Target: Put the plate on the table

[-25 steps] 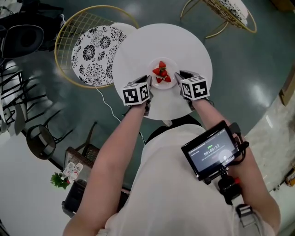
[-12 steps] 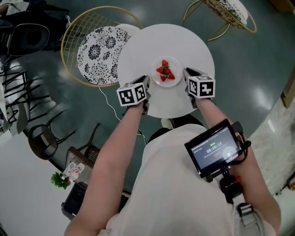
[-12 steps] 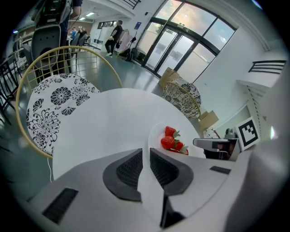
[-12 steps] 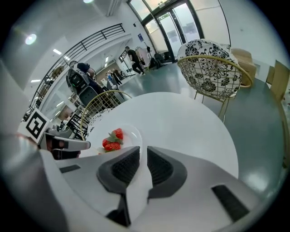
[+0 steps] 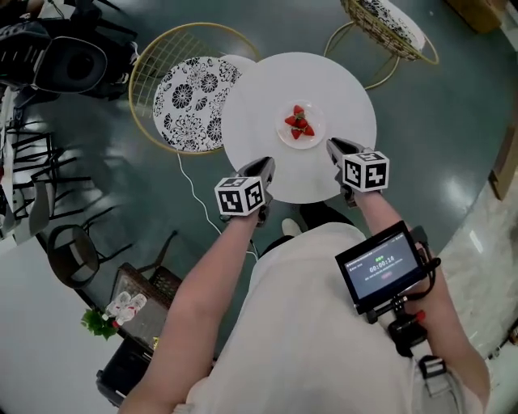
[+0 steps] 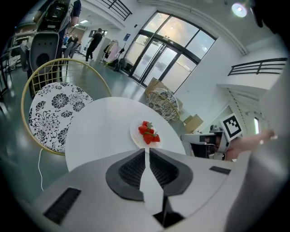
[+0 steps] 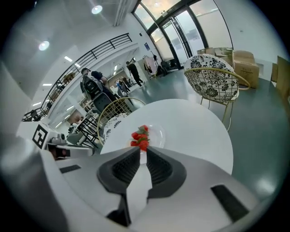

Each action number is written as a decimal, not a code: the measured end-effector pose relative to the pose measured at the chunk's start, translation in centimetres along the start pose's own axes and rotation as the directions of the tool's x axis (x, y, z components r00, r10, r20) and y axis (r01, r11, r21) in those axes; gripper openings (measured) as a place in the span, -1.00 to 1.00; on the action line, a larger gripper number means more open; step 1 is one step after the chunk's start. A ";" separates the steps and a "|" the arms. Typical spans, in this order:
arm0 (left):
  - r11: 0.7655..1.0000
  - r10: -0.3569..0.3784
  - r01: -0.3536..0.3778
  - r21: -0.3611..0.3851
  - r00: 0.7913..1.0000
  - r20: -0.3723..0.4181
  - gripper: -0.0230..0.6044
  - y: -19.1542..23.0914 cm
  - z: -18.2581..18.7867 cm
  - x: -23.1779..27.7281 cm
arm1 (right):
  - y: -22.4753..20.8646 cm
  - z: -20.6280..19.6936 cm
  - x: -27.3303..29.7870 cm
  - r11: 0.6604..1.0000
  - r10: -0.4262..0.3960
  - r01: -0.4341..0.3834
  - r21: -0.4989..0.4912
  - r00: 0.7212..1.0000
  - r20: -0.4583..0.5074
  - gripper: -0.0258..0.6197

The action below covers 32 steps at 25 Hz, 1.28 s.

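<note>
A small white plate (image 5: 312,133) with several strawberries (image 5: 299,124) rests on the round white table (image 5: 259,105), a little past its middle. Both grippers hover apart from it over the near table edge. My left gripper (image 5: 265,168) is at the plate's near left and my right gripper (image 5: 334,147) at its near right. In the left gripper view the plate (image 6: 134,132) lies just beyond the left gripper (image 6: 146,150), whose jaws stand together with only a thin slit and nothing between them. The right gripper (image 7: 140,153) looks the same, with the plate (image 7: 157,134) ahead.
A gold wire chair with a black-and-white floral cushion (image 5: 190,101) stands against the table's left side. A second such chair (image 5: 388,20) is beyond at the upper right. A screen (image 5: 380,267) rides on the person's right forearm. Dark chairs and gear (image 5: 57,57) stand at far left.
Both grippers have drawn back from the plate's sides toward the person, over the near table edge. The plate has stayed on the table with the strawberries on it.
</note>
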<state>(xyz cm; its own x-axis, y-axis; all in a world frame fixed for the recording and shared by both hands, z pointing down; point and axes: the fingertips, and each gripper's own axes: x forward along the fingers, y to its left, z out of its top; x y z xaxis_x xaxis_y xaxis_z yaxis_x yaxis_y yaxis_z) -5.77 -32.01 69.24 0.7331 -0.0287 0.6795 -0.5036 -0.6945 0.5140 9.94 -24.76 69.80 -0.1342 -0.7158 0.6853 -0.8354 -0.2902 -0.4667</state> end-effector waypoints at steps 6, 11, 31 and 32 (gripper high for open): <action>0.997 -0.067 0.065 0.048 0.997 0.044 -0.91 -2.3 -3.5 -5.5 | 4.8 -2.9 -4.1 0.998 0.054 -0.056 0.030 0.997 0.060 -0.91; 0.995 -0.081 0.077 0.057 0.993 0.080 -0.91 -2.2 -5.0 -7.2 | 6.9 -4.3 -4.6 0.993 0.119 -0.119 -0.006 0.991 0.068 -0.91; 0.982 -0.152 0.128 0.140 0.973 0.173 -0.91 -6.2 -13.1 -18.8 | 17.5 -13.1 -14.2 0.970 0.212 -0.200 -0.141 0.974 0.081 -0.91; 0.981 -0.152 0.128 0.143 0.973 0.174 -0.91 -6.4 -13.5 -19.1 | 17.7 -13.5 -14.5 0.969 0.216 -0.203 -0.144 0.973 0.078 -0.91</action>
<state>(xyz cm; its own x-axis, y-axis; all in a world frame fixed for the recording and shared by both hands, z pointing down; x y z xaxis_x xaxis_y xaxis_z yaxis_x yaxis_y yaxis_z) -22.67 -17.32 60.04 0.8694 -0.0469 0.4919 -0.3348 -0.7881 0.5166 -10.07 -10.98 59.14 -0.2693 -0.8087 0.5230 -0.8585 -0.0445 -0.5108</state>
